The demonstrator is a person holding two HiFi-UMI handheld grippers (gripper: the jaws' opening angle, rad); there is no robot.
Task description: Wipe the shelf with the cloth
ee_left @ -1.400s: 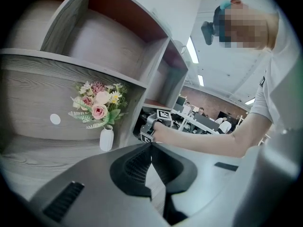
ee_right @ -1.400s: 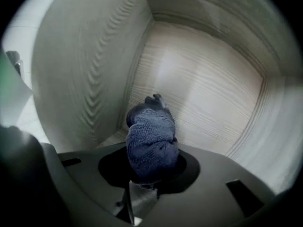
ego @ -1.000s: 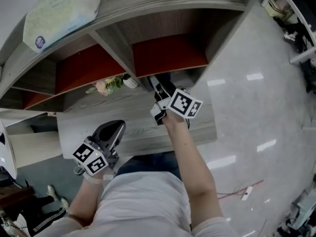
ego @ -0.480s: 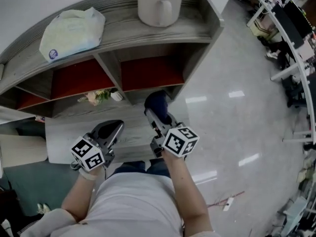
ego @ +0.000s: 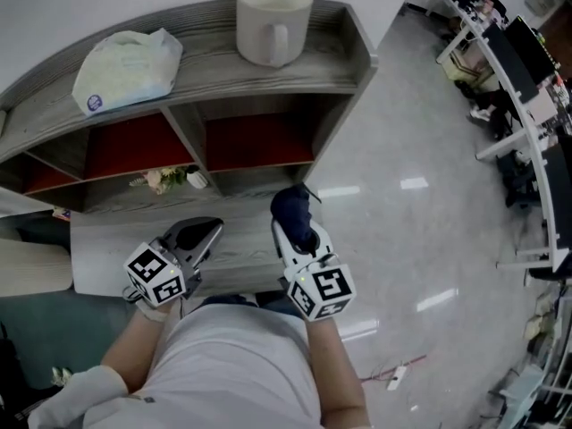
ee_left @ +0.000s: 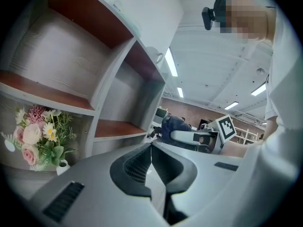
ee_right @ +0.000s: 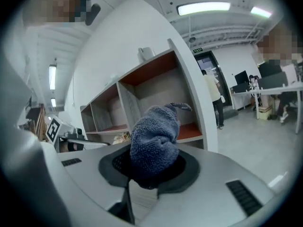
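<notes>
Right gripper (ego: 298, 229) has its jaws clamped on a bunched-up dark blue cloth (ego: 290, 205), which pokes out past the tips as a fuzzy wad. It hovers over the front right end of the grey ledge (ego: 107, 250), just in front of the shelf (ego: 223, 71) and not touching it as far as I can tell. Left gripper (ego: 198, 237) sits lower left over the same ledge, jaws pressed together with nothing in them. On top of the shelf there's a big cream mug (ego: 273, 21) and a pale plastic bag (ego: 125, 56). A little bunch of flowers (ego: 161, 179) stands in the left lower cubby, so that one's partly blocked. Shiny floor (ego: 429, 195) off to the right.
</notes>
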